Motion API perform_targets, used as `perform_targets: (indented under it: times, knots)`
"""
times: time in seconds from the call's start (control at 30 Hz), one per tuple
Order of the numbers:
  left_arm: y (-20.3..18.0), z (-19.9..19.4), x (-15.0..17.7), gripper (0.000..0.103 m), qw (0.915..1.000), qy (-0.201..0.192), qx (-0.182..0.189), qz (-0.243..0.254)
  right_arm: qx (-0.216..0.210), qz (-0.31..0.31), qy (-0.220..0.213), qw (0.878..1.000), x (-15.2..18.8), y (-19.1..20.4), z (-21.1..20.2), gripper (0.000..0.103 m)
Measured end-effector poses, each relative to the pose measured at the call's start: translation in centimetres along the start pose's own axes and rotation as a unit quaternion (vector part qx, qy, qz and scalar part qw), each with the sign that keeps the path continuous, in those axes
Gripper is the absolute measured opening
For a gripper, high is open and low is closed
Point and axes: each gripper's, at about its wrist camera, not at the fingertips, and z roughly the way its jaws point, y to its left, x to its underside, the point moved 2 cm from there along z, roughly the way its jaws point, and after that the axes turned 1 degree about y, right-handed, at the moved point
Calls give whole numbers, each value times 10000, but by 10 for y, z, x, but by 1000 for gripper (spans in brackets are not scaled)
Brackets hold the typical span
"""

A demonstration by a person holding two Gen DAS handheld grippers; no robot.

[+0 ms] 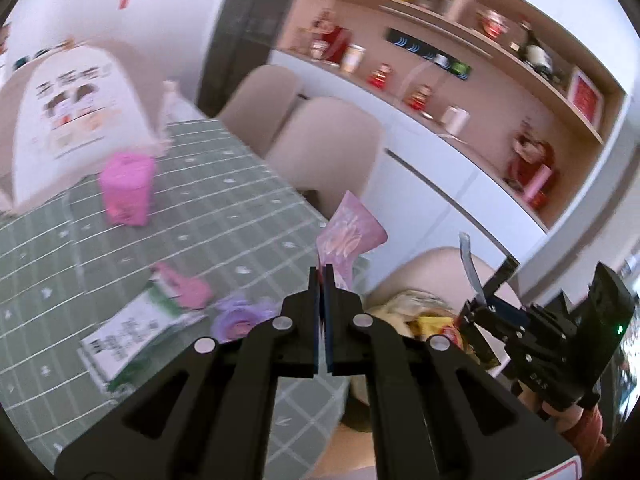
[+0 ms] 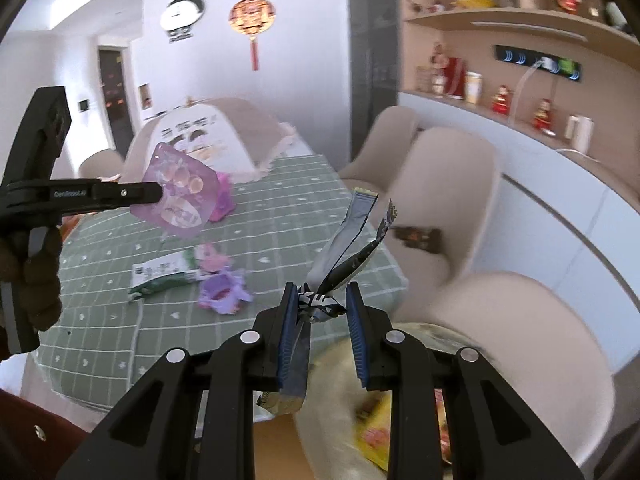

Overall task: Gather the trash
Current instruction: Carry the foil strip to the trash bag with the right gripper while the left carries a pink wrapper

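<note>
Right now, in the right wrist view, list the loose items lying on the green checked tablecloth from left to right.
White and green packet → small pink wrapper → purple cup-shaped wrapper. All three lie on the tablecloth; the pink wrapper overlaps the packet's right end.

I note a green checked bench (image 2: 280, 216) carrying a domed food cover (image 2: 208, 136). Beige chairs (image 2: 452, 184) stand beside it. Wall shelves (image 1: 460, 92) hold jars and figurines.

Trash count, table + grippers

2 held wrappers: pink (image 1: 352, 236), silver-black (image 2: 344, 256). On tablecloth: 1 green-white packet (image 2: 164, 272), 1 purple cup (image 2: 224, 292), 1 pink bin (image 1: 127, 188).
</note>
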Motion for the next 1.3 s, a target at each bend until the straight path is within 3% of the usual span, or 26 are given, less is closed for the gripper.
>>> perform_targets:
  times: [0.17, 0.47, 0.77, 0.93, 1.3]
  knots:
    - [-47, 18, 9, 2, 9984, 195, 361, 386, 327, 282, -111, 9990, 13, -35, -32, 25]
    - [-99, 47, 31, 2, 9934, 619, 673, 691, 685, 510, -253, 9960, 28, -69, -69, 25]
    - [-132, 84, 51, 2, 9859, 1095, 837, 952, 785, 673, -216, 9944, 46, -85, -74, 25]
    - [-143, 119, 65, 2, 9799, 1538, 952, 840, 773, 800, -131, 9937, 54, -95, -66, 25]
    - [-162, 184, 92, 2, 9587, 2447, 557, 1341, 819, 1170, 162, 9896, 77, -122, -42, 25]
